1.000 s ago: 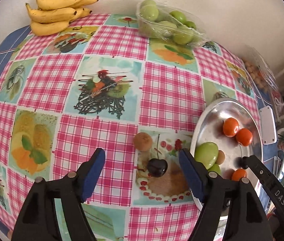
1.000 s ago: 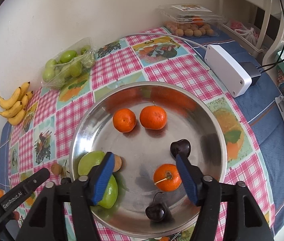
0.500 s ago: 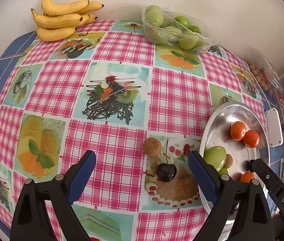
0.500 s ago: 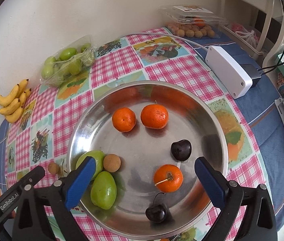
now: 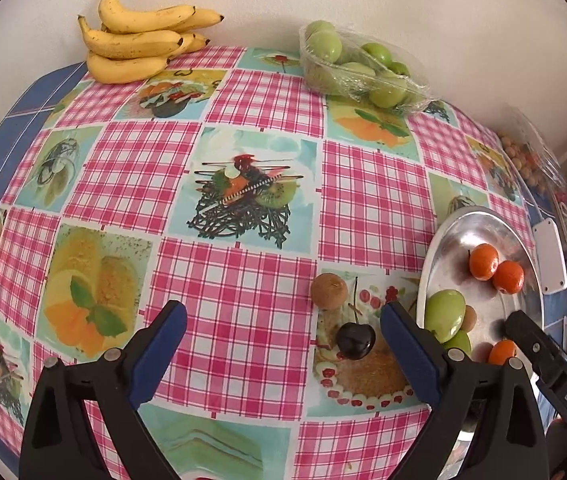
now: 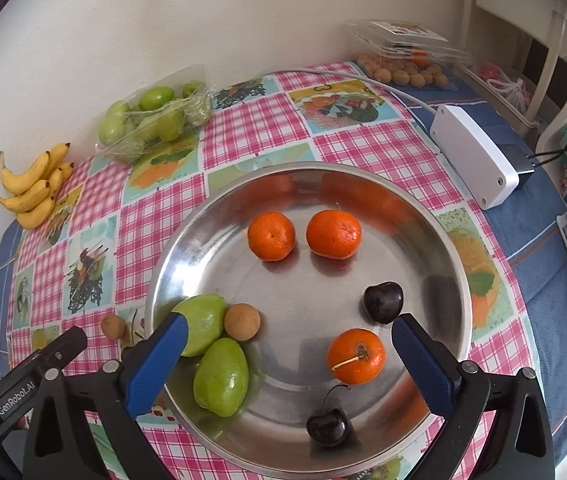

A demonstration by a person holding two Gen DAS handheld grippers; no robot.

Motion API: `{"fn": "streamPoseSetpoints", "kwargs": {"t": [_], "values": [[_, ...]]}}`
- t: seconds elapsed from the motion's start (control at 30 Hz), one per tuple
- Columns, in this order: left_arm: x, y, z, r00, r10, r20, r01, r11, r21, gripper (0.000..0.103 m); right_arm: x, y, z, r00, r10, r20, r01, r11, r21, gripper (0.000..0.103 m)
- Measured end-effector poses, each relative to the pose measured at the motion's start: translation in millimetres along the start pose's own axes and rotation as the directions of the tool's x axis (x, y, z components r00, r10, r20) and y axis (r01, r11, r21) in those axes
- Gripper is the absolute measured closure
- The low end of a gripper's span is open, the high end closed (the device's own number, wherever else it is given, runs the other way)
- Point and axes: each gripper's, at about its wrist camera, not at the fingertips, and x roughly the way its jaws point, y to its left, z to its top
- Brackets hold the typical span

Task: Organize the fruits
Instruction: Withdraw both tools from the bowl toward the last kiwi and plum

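My left gripper (image 5: 283, 312) hovers over the checked tablecloth with its jaws opening and gripping nothing. A dark cherry (image 5: 355, 340) lies on the cloth below, close to the right finger, and a brown round fruit (image 5: 328, 291) sits just beyond it. My right gripper (image 6: 290, 323) hangs over the steel plate (image 6: 303, 166), jaws opening, nothing held. In the plate lie three oranges (image 6: 271, 236), two cherries (image 6: 383, 302), two green fruits (image 6: 221, 376) and a brown round fruit (image 6: 242, 321).
Bananas (image 5: 139, 44) and a clear pack of green fruits (image 5: 359, 68) sit by the back wall. A white box (image 6: 475, 160) with cables lies right of the plate. A pack of small brown fruits (image 6: 403, 68) stands at the back right.
Both grippers' jaws have spread much wider. The right finger of the right gripper has drawn away from the cherry in the plate. No fruit has moved.
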Motion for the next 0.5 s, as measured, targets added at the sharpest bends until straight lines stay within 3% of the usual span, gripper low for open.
{"fn": "streamPoseSetpoints", "kwargs": {"t": [0.4,0.5], "values": [[-19.1,37.7,11.6,0.998,-0.029,0.051,0.032,0.998,-0.055,0.006,-6.7,41.1,-7.0,0.998,0.06,0.037,-0.056,0.994,-0.094,0.0],[-20.4,46.1,13.3,0.999,0.003,0.05,-0.001,0.999,-0.045,0.006,-5.1,63.0,-13.0,0.995,0.1,0.018,-0.097,0.985,-0.144,0.0]]}}
